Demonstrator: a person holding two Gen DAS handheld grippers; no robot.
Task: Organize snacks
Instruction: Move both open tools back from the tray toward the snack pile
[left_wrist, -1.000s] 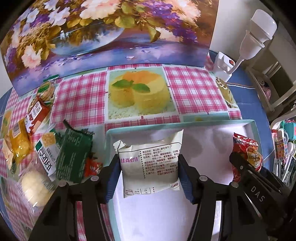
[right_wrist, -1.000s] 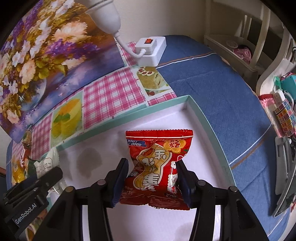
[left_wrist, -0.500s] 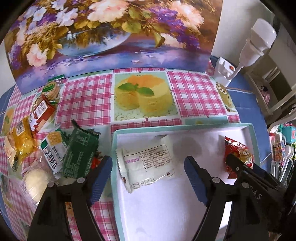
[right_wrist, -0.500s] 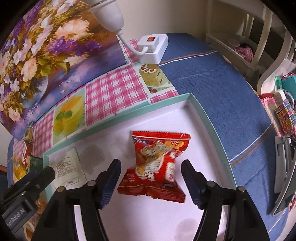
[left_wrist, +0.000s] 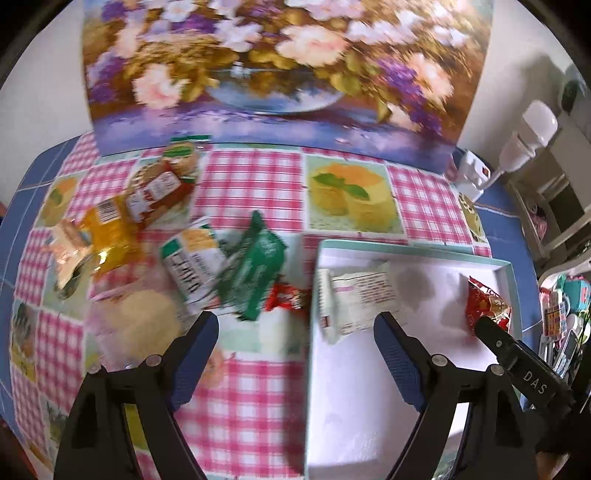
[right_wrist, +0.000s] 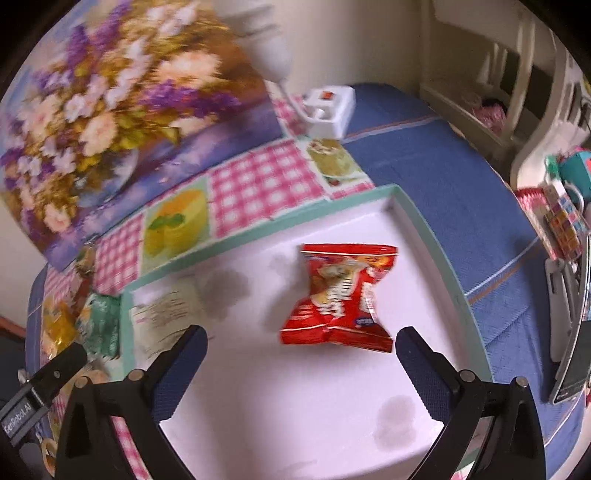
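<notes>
L tool (left_wrist: 295, 332) wide, empty | R tool (right_wrist: 301, 345) wide – 2 pkts in tray (right_wrist: 436, 251)

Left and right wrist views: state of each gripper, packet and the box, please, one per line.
left gripper: open, empty
right gripper: open, empty
white packet: lying in the box, released
red packet: lying in the box, released
box: open, holding two packets
green packet: outside the box, on the tablecloth
yellow packet: outside the box, on the tablecloth
</notes>
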